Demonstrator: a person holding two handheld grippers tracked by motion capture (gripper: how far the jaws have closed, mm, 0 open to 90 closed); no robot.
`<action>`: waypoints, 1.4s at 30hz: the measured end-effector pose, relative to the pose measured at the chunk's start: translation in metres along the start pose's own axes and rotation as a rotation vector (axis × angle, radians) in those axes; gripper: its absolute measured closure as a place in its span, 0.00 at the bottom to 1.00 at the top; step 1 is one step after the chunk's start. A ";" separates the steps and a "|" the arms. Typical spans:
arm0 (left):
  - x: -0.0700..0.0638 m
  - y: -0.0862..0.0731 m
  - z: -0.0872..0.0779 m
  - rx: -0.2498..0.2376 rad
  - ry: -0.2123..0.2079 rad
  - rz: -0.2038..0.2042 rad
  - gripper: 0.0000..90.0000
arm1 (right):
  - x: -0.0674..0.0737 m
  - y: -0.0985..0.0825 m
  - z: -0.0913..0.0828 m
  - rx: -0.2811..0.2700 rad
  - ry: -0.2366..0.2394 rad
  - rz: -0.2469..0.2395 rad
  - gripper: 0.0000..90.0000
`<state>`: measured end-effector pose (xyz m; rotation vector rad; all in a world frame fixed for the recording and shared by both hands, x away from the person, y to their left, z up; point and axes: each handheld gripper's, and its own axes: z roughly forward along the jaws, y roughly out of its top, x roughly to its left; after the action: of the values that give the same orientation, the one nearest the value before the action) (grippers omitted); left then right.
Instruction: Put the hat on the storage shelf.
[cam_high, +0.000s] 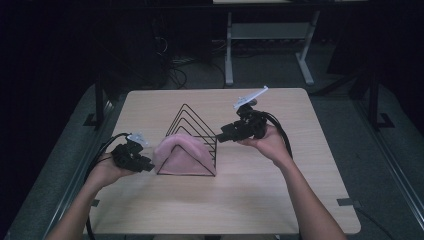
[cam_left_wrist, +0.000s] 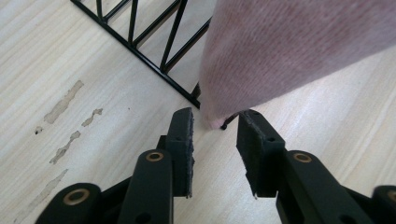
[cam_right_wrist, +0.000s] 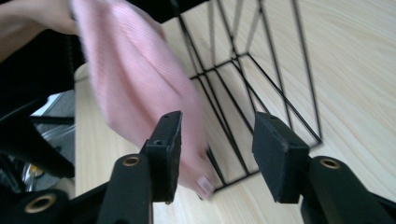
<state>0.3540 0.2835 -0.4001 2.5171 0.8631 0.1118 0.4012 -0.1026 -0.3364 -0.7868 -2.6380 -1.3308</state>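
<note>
A pink knitted cloth (cam_high: 182, 152) hangs draped over the near end of a black wire rack (cam_high: 192, 122) of triangular loops in the middle of the table. My left gripper (cam_high: 149, 166) lies low at the cloth's left edge. In the left gripper view its jaws (cam_left_wrist: 215, 135) stand apart, and the cloth's lower corner (cam_left_wrist: 289, 46) hangs just beyond the tips without touching the pads. My right gripper (cam_high: 220, 137) hovers at the rack's right side. It is open (cam_right_wrist: 217, 140) with nothing between its pads; the cloth (cam_right_wrist: 135, 79) and the rack (cam_right_wrist: 261, 79) lie beyond.
The light wooden table (cam_high: 280, 200) carries just the rack and cloth. Worn scuff marks (cam_left_wrist: 63, 105) show on the top near the left gripper. A white desk frame (cam_high: 270, 35) stands on the dark floor beyond the far edge.
</note>
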 end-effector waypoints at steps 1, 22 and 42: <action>0.000 0.000 0.000 0.000 0.000 0.000 0.72 | 0.000 0.000 0.000 0.000 0.000 0.000 0.55; -0.005 -0.001 -0.005 -0.025 -0.004 0.000 0.61 | -0.019 -0.051 -0.032 0.004 -0.111 0.113 0.42; -0.005 -0.013 -0.007 -0.039 -0.011 -0.031 0.54 | -0.019 -0.093 -0.055 0.008 -0.181 0.175 0.34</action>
<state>0.3416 0.2921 -0.3994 2.4650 0.8864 0.1038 0.3649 -0.1982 -0.3761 -1.1588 -2.6286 -1.2573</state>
